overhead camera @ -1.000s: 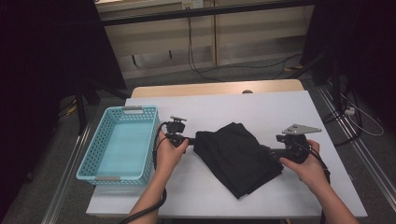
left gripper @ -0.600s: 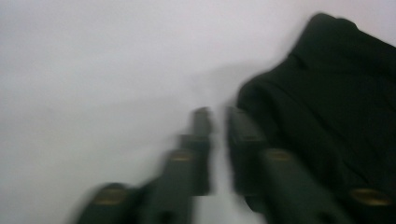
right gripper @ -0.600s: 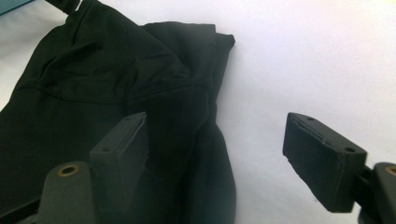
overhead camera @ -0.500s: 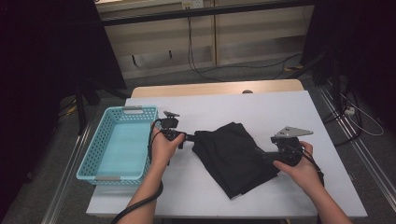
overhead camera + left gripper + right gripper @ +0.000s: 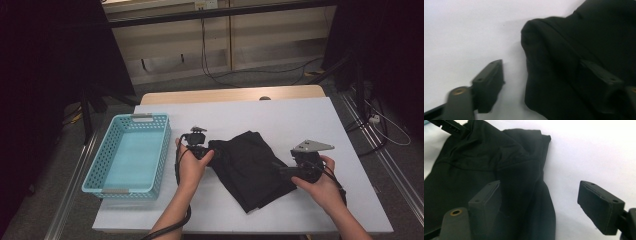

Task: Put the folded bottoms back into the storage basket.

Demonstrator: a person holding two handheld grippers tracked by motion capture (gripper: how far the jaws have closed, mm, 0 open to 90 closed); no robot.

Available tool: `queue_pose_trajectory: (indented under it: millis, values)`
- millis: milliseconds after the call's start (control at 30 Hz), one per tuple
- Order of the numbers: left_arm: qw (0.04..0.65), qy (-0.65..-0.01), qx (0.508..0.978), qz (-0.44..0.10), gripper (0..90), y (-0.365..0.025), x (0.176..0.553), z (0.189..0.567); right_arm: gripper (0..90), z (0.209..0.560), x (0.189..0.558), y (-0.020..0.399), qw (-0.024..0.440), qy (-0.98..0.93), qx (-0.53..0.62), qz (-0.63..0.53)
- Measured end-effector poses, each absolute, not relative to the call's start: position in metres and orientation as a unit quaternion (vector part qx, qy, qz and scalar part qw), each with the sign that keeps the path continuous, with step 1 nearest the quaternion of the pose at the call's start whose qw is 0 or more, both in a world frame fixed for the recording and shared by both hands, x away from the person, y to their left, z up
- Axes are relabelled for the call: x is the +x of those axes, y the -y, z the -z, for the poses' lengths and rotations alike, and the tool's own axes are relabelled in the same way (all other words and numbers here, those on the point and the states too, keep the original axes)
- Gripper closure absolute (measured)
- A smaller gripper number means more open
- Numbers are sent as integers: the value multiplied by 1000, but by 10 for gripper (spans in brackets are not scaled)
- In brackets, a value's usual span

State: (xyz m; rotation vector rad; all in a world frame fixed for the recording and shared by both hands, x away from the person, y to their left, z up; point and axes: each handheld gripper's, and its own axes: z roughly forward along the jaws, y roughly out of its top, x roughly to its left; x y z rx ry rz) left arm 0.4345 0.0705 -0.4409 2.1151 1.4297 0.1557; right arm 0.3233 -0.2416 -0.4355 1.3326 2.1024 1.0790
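A folded black cloth (image 5: 250, 167) lies on the white table (image 5: 300, 120), its long side running from upper left to lower right. My left gripper (image 5: 212, 152) is at the cloth's left edge. Its jaws have just been opening and stand apart: one over bare table, the other over the cloth (image 5: 574, 50), with the cloth's rounded edge between them and untouched. My right gripper (image 5: 277, 170) is at the cloth's right edge. Its jaws have also just been opening, and the cloth's (image 5: 486, 157) folded edge lies loose between them.
A light blue plastic basket (image 5: 165, 150) stands at the table's left side, with nothing in it. A wooden strip (image 5: 230, 95) runs along the table's far edge. Cables lie on the floor beyond. Bare table surrounds the cloth.
The left gripper's jaws have opened and let go of the cloth's left edge, and that hand has shifted a little. The right hand has hardly moved.
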Motion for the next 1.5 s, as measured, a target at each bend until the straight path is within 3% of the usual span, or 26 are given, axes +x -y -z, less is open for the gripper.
queue_pose_trajectory:
  millis: [67,167,267,300,367,500,533,567,633,900,1233,1500]
  values:
    - [282,-535,793,-70,353,-65,431,441,180,439,323,241,211,-757,487,-382]
    - [274,-526,800,-87,421,-59,426,441,180,446,322,240,206,-761,491,-370]
    - [270,-528,801,-88,534,-57,424,440,214,455,324,237,199,-769,497,-350]
    - [276,-533,797,-70,577,-57,424,439,265,458,325,236,188,-771,500,-345]
    - [283,-546,788,-33,761,-58,425,440,314,462,323,233,181,-770,504,-346]
    - [266,-552,790,-4,820,-57,433,437,605,461,320,232,177,-768,506,-350]
    - [259,-555,791,7,828,-58,436,436,744,460,321,232,168,-769,505,-354]
    - [253,-560,788,19,834,-58,438,434,810,460,320,231,139,-769,504,-368]
    - [236,-565,790,37,845,-59,445,429,823,458,320,226,151,-780,494,-355]
    - [184,-558,807,63,853,-71,474,379,846,438,322,205,117,-774,474,-404]
    - [139,-555,819,32,853,-102,496,302,847,384,331,151,126,-776,421,-452]
    - [115,-564,817,32,853,-148,509,266,847,348,344,106,141,-780,393,-467]
